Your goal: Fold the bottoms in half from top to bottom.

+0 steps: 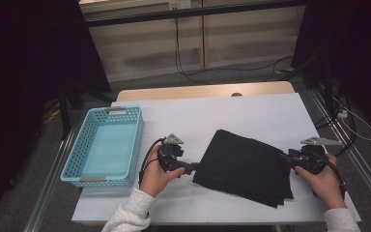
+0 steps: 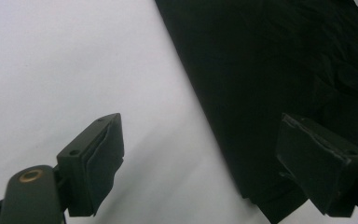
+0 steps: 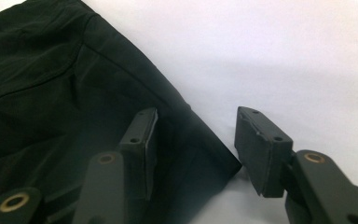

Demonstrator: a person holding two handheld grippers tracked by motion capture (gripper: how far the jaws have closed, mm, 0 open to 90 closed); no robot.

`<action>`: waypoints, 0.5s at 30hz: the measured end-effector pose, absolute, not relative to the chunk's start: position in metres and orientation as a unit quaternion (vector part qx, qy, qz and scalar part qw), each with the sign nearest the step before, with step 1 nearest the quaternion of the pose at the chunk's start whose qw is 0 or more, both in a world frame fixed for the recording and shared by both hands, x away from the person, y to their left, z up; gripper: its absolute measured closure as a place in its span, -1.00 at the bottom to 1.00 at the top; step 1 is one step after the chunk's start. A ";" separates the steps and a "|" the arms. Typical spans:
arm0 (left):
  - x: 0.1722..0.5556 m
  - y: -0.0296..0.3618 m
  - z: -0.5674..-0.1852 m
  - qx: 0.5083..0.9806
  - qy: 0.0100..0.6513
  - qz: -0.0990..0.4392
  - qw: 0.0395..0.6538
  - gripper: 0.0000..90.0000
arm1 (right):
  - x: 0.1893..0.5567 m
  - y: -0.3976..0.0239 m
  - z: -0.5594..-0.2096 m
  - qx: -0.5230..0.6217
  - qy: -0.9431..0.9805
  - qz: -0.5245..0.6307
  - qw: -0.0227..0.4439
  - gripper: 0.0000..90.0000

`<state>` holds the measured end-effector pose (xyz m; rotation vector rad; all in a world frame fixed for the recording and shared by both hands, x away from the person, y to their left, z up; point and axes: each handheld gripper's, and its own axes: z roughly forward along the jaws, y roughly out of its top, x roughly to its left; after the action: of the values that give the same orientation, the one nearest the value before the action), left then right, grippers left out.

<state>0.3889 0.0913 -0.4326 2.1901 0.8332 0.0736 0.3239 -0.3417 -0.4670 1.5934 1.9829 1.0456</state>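
A: On the white worktop (image 1: 251, 113), far half bare, wide open room behind the cloth. Front edge close under both hands. Turquoise basket (image 1: 79, 159) sits at the left edge, well apart from the cloth.

B: Basket build?

A: Plastic, perforated walls, rectangular, grey handles at the two short ends. Worktop surface smooth, matte.

B: And the cloth?

A: Black folded cloth (image 1: 244, 166), thin woven fabric, soft creases, roughly square, turned at an angle. Stacked layers show along its near edge.

B: Left tongs?

A: Left tongs (image 1: 194, 166) lie level, pointing at the cloth's left edge. In the left gripper view the jaws stand wide apart: one over bare white surface, the other over the cloth, with the cloth's edge running between them. Pads press on nothing.

B: Right tongs?

A: Right tongs (image 1: 284, 156) at the cloth's right corner. Jaws parted; in the right gripper view the corner lies between them, one jaw over fabric, the other over worktop. No grip.
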 end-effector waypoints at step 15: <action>0.370 0.094 -0.436 0.865 0.310 0.012 0.395 -0.70 | 0.320 -0.335 -0.467 0.557 0.715 0.390 0.164 0.83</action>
<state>0.3704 0.0939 -0.4360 2.1920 0.7848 0.0298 0.3204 -0.3346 -0.4668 1.5869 2.0392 1.1107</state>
